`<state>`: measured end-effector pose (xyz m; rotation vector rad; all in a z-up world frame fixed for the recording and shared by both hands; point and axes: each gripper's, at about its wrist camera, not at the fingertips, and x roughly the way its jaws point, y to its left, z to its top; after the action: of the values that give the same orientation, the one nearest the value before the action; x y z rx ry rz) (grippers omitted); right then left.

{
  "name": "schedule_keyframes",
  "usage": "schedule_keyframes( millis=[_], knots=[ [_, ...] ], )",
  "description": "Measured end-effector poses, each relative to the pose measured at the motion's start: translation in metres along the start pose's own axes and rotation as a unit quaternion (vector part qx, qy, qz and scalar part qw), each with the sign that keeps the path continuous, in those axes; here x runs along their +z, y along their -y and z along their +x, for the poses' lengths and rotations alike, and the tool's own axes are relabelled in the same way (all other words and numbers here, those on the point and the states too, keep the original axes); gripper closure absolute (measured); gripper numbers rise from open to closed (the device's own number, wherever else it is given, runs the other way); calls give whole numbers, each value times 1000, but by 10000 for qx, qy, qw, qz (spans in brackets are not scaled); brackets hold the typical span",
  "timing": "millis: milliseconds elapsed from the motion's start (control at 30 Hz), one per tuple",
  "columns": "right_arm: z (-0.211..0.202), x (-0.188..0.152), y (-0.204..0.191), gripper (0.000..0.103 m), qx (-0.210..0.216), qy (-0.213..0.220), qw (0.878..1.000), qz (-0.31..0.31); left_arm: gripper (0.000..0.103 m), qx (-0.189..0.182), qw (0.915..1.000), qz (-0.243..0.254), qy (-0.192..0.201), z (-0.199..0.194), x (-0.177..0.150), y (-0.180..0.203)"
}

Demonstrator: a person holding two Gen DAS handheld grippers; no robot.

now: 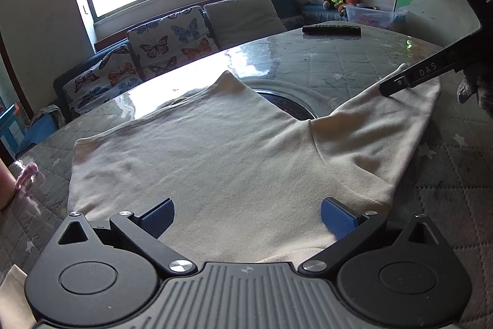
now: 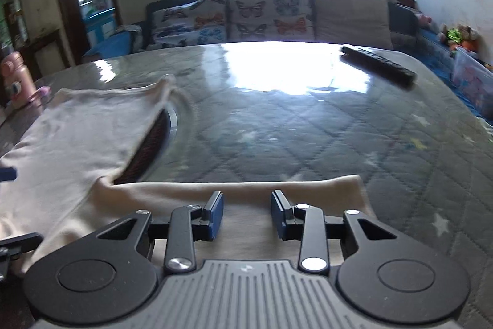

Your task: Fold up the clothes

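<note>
On the surface (image 2: 277, 119), cream shirt (image 1: 215, 150) lying flat.
Right tongs (image 2: 246, 213) hovering part-open over sleeve (image 2: 246, 185) running crosswise; left tongs (image 1: 248, 218) gaping wide, holding nothing.

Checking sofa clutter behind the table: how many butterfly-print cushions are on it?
2. One butterfly-print cushion sits toward the sofa's left end; the second stands upright right of it, beside a plain beige cushion. The table edge may hide more.
</note>
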<state>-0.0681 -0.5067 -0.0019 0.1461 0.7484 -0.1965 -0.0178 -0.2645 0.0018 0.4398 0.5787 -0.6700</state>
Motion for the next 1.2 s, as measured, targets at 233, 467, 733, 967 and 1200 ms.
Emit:
schedule_keyframes(
  millis=[233,467,733,967,1200],
  knots=[
    [-7,3,-5,64,-51,-28,9999,-110,0,142,9992,-376,75,-19,-8,-21],
    [-24,17,-68,52,695,182,9940,-824,0,978,9910,-897,155,-51,-32,-75],
    [-22,20,-161,48,1586,131,9714,-1762,21,1725,9770,-1230,-228,-62,-71,-137],
    [-12,13,-206,48,1885,-73,9590,-2115,40,1151,9772,-1782,54,-83,-76,-158],
    [1,0,-216,48,1963,-359,9544,-2220,47,1417,9802,-1370,-198,-69,-78,-160]
  ],
)
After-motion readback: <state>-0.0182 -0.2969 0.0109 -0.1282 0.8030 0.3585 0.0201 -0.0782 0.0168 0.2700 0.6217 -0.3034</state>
